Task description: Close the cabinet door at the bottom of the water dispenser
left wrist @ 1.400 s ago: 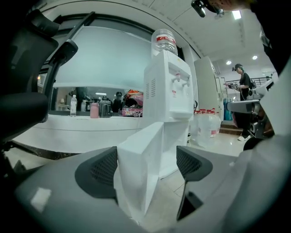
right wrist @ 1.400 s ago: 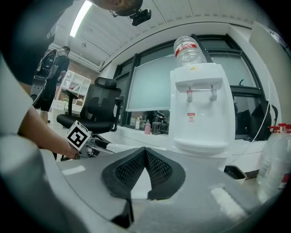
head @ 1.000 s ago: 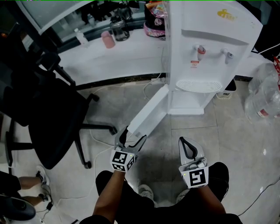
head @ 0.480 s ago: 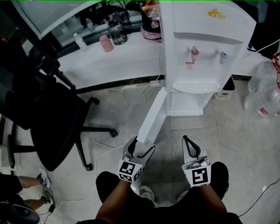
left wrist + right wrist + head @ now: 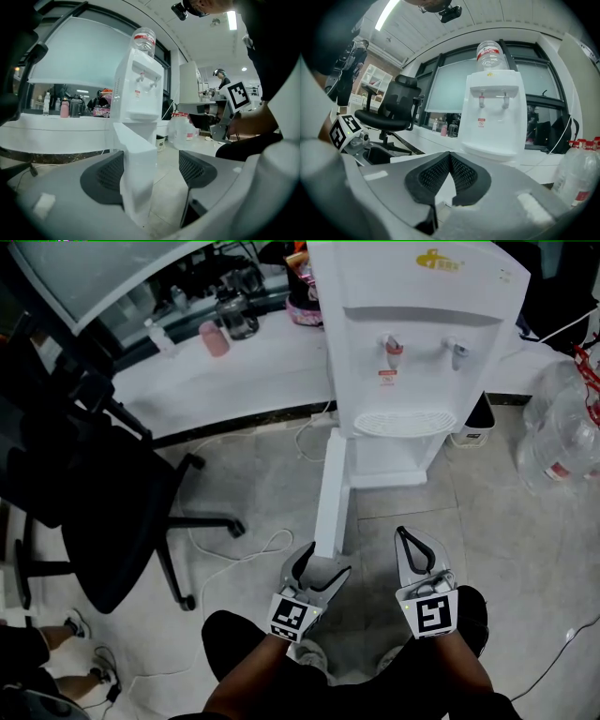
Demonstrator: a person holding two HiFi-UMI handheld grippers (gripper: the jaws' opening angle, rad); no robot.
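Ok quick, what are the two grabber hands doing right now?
Left gripper: open, jaws closing, with the cabinet door edge between them.
Right gripper: shut, holding nothing.

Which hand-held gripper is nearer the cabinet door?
Left. The left hand-held gripper, jaws closing, straddles the edge of the cabinet door; the right hand-held gripper is apart, to its right.

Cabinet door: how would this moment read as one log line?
door: swung open | left tool: jaws closing, door edge between them, no grip yet | right tool: shut, empty, clear of door
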